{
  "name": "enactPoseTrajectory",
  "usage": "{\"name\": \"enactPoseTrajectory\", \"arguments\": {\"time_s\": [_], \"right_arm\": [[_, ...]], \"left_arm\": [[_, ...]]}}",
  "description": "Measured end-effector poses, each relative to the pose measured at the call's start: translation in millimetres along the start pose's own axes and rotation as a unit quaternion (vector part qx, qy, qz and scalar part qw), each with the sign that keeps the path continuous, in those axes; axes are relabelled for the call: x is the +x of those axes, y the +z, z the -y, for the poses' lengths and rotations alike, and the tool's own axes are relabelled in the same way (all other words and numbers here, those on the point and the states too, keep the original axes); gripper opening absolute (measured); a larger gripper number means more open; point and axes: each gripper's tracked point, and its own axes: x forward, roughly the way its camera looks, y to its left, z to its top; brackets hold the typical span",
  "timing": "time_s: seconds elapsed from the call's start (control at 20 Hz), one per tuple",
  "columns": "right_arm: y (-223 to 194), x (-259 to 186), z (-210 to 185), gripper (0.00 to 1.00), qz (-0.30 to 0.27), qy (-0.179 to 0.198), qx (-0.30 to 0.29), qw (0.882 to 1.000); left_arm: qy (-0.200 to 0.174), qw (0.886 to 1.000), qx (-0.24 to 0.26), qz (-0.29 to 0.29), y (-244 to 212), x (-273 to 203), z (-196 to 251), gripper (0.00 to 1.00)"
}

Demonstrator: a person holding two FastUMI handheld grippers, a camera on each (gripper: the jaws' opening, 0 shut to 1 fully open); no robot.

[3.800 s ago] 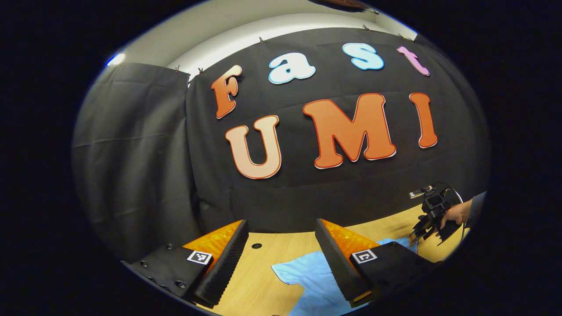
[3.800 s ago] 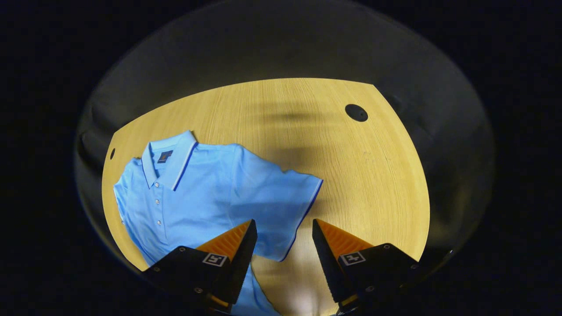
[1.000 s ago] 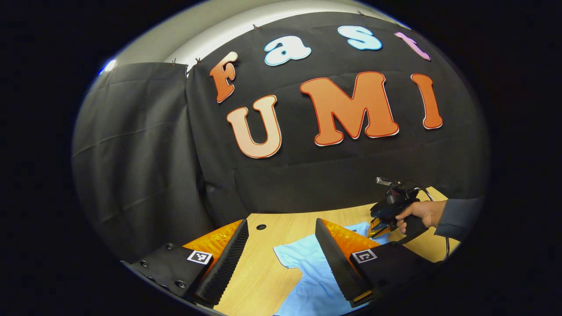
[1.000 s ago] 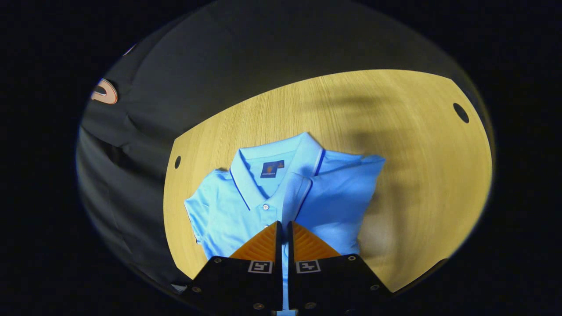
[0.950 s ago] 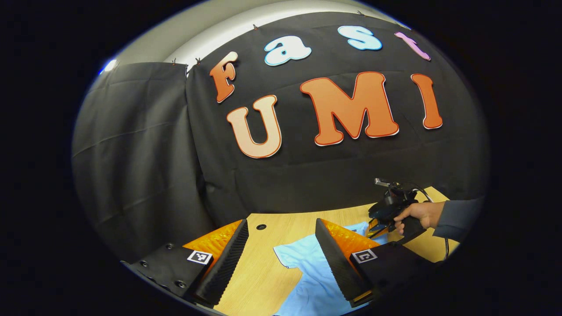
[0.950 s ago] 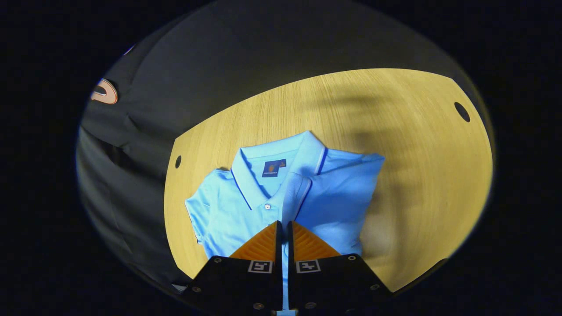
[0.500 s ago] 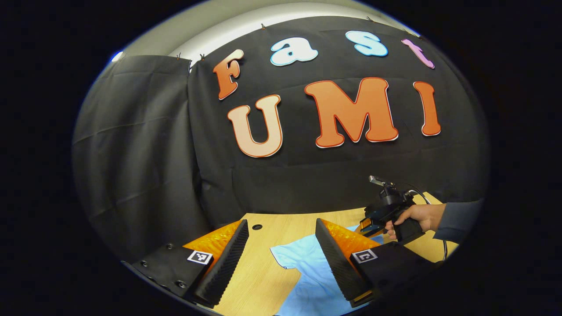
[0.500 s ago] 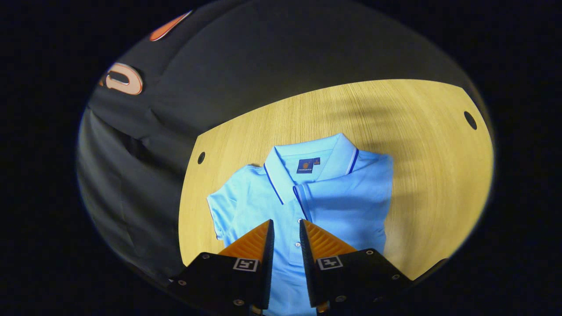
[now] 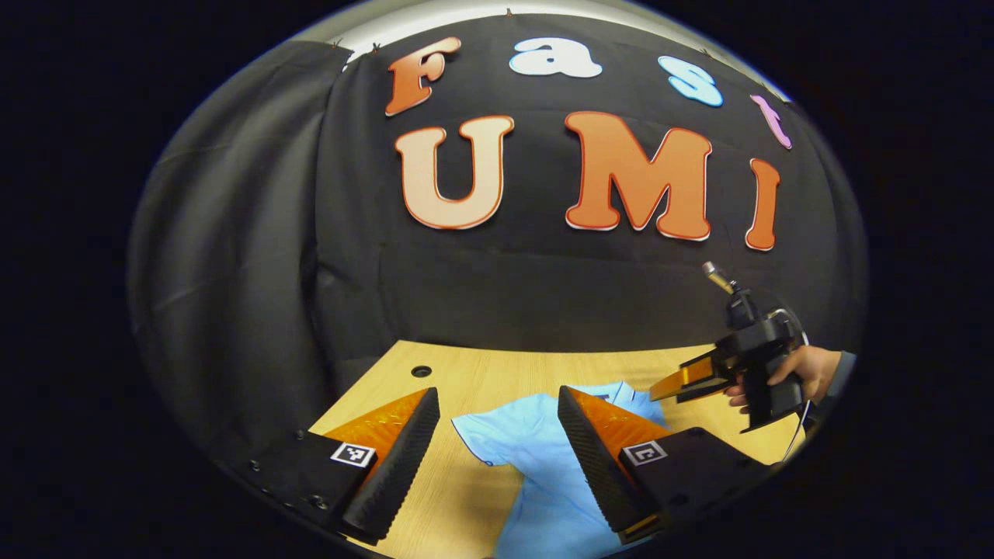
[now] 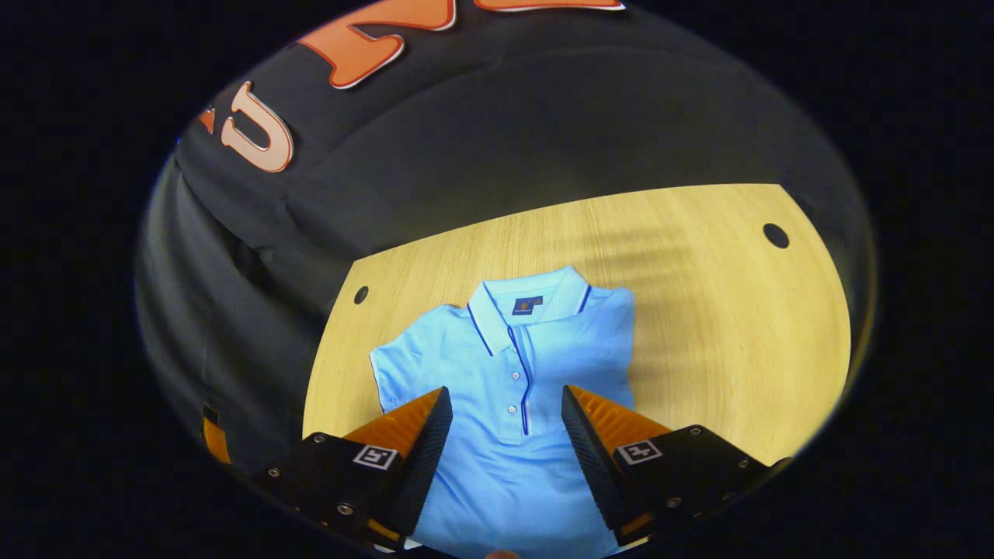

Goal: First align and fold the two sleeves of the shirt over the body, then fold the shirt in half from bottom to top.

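**Hovering over a half-tucked polo shirt**

Hanging above the worktop (image 10: 699,310), the right gripper (image 10: 501,419) has its fingers spread wide apart with nothing between them. Just beyond its fingertips lies the light blue polo shirt (image 10: 505,373), spread flat with the collar (image 10: 528,303) pointing away and the buttoned placket running down the middle. One sleeve (image 10: 396,365) sticks out to the side toward the booth wall, while the opposite side of the shirt ends in a straight vertical edge with its sleeve tucked over the body. Farther off, two small round holes sit near the worktop's far corners, and black cloth hangs behind.

In the left gripper view, the left gripper (image 9: 497,435) is likewise spread open and empty, held above the worktop's near part (image 9: 466,497). The shirt (image 9: 543,466) lies just past and partly behind one finger. Farther right, a hand (image 9: 808,373) holds the right gripper (image 9: 674,386) raised over the worktop, clear of the shirt.
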Motion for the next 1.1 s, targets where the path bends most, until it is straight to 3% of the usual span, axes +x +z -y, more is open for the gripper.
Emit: {"name": "enactPoseTrajectory", "arguments": {"time_s": [0.15, 0.3, 0.5, 0.75, 1.1], "right_arm": [[-5.0, -22.1, 8.8, 0.90, 0.026, -0.032, 0.008, 0.999], [-14.4, -41.3, 15.7, 0.94, 0.050, -0.066, 0.014, 0.996], [-39.7, -61.0, 23.4, 0.95, 0.065, -0.096, 0.044, 0.992], [-83.9, -82.7, 48.0, 0.97, 0.074, -0.138, 0.091, 0.983], [-133.1, -107.1, 66.8, 0.97, 0.072, -0.160, 0.132, 0.976]], "left_arm": [[-0.026, 0.999, -0.015, -0.035, -15.0, 37.0, -14.3, 1.00], [-0.008, 0.995, -0.010, -0.097, -41.7, 67.6, -42.4, 1.00], [-0.034, 0.988, -0.031, -0.149, -66.1, 111.8, -48.4, 0.96], [-0.060, 0.969, -0.045, -0.237, -113.1, 159.9, -44.9, 0.96], [-0.031, 0.941, -0.062, -0.331, -167.4, 207.7, -44.9, 0.96]]}}
